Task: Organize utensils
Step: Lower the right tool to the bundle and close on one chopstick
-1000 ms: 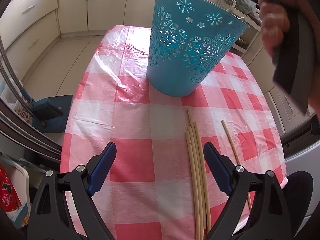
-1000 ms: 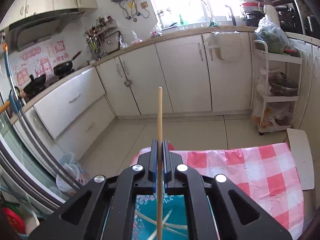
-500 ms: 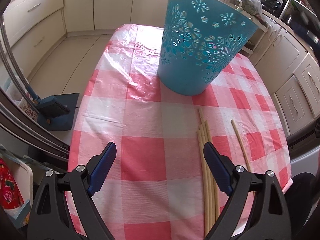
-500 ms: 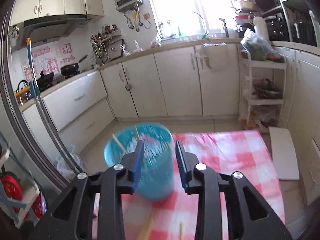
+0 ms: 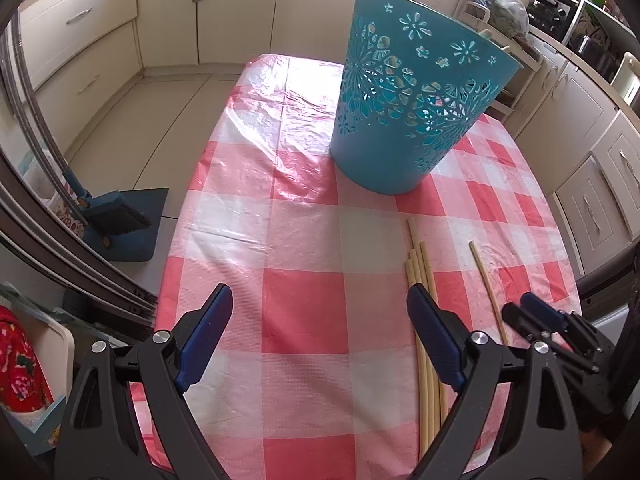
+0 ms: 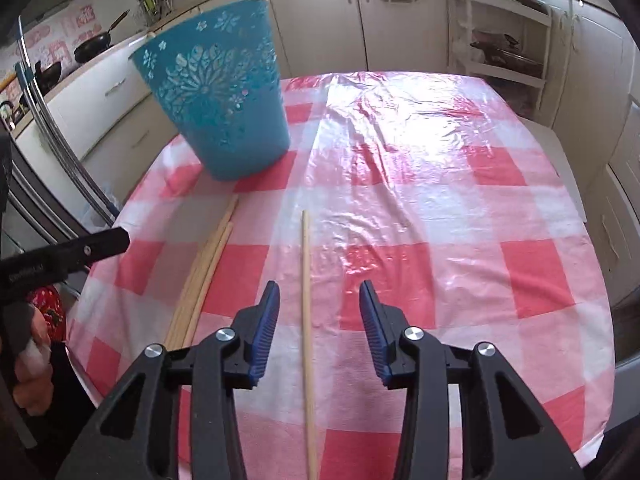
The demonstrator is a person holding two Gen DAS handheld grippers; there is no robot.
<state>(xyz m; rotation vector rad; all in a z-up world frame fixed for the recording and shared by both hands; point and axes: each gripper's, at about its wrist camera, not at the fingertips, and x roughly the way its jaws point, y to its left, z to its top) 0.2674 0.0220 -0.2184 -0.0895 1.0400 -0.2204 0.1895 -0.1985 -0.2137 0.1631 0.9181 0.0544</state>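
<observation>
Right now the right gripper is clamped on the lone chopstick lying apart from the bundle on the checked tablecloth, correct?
Not clamped. In the right wrist view the right gripper has its jaws apart and opening, pads clear of the lone chopstick, which lies flat on the checked tablecloth, apart from the bundle.

Items on table: 1 teal cut-out basket (image 5: 416, 92); 1 bundle of wooden chopsticks (image 5: 424, 320), approx. 4, exact no. unclear; 1 single chopstick (image 6: 306, 300) lying apart; 2 grippers, left (image 5: 320, 336) & right (image 6: 319, 332).
</observation>
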